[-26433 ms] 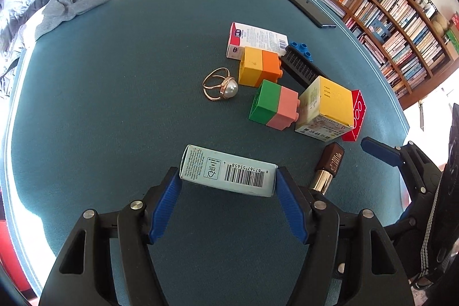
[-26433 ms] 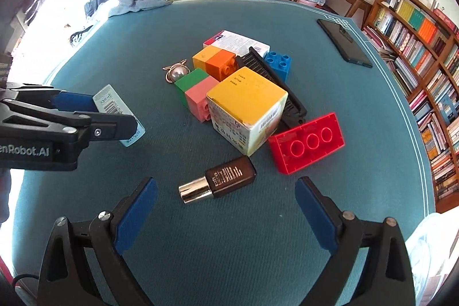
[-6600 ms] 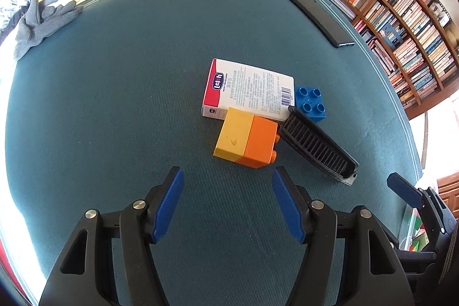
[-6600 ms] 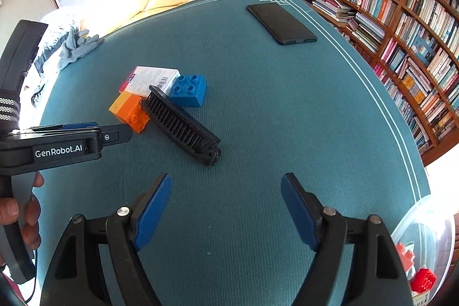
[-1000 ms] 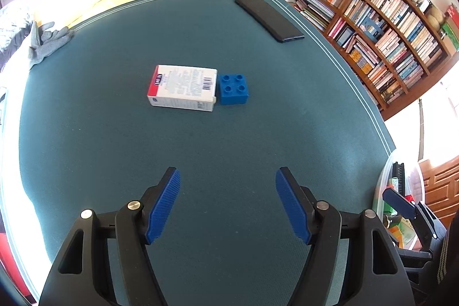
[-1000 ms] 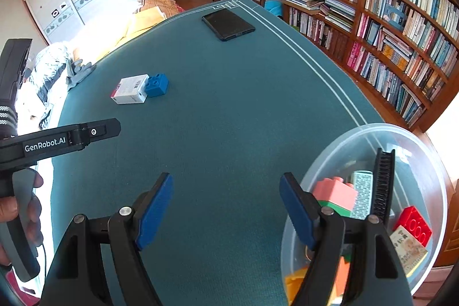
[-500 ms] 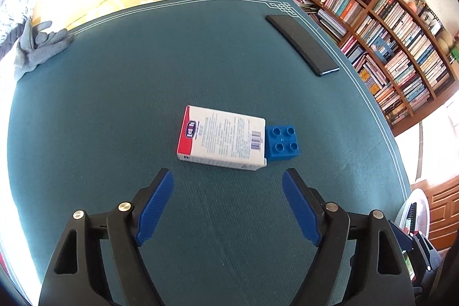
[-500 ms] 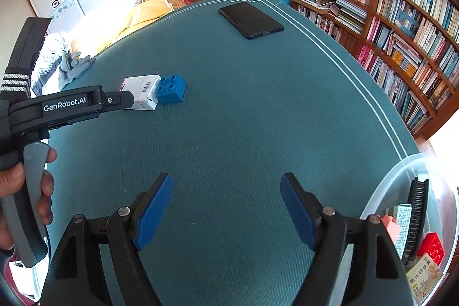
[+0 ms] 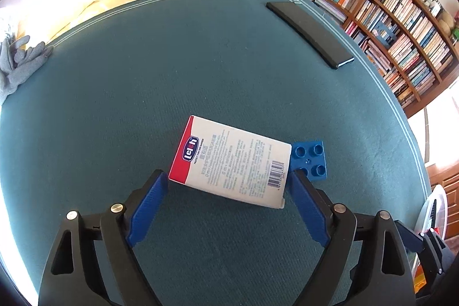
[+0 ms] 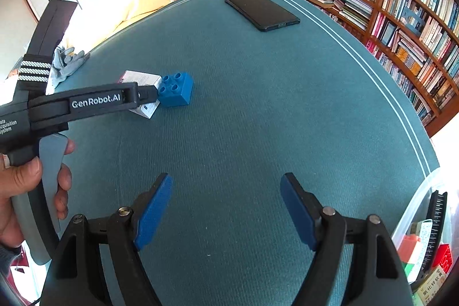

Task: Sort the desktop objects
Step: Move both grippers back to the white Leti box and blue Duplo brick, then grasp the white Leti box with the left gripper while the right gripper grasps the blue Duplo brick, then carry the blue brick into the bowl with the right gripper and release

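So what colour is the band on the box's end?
Red, on the box; left wrist view shows it best.

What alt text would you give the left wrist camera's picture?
A hand-held left gripper with blue pads brackets a white-and-red box on a teal table, jaws open. A blue brick sits against the box; a dark phone lies beyond.

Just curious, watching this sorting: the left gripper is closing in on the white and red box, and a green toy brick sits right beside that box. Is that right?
Nearly. The brick beside the white and red box is blue, not green, as the left wrist view shows. The left gripper does straddle that box.
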Tool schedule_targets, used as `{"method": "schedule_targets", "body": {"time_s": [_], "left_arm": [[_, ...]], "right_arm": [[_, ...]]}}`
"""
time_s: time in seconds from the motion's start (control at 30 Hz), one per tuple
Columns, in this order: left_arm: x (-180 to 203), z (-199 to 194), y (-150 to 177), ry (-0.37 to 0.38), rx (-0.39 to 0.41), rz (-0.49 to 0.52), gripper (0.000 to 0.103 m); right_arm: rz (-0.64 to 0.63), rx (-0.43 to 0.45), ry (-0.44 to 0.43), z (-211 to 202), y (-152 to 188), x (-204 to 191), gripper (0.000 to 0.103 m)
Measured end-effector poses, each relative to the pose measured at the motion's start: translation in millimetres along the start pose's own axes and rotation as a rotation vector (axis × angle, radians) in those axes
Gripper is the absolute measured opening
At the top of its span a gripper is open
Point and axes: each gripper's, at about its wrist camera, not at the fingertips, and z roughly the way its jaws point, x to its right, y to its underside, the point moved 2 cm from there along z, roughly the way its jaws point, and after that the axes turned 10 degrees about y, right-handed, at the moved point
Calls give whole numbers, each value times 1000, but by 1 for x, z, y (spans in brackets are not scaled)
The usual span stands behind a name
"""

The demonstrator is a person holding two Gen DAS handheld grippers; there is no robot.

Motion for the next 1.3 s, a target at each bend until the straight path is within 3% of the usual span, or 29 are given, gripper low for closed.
{"method": "schedule_targets", "body": {"time_s": [0.2, 0.3, 0.6, 0.77, 1.1, 1.3], "left_arm": [[-8, 2, 1, -2, -11, 33, 89], [-8, -3, 3, -24, 1, 49, 82], [-31, -26, 21, -84, 17, -7, 82], [-41, -33, 32, -102, 17, -40, 82], [-48, -39, 40, -109, 9, -61, 82], [-38, -42, 41, -111, 5, -50, 82]], "right_arm": [[-23, 16, -3, 7, -15, -10, 81], [-30, 27, -8, 10, -23, -15, 81], [-86, 85, 1, 26, -48, -40, 81], [-118, 93, -6, 36, -61, -55, 72], [-173, 65, 36, 53, -65, -66, 37], [-146, 44, 18, 43, -57, -55, 37]]}}
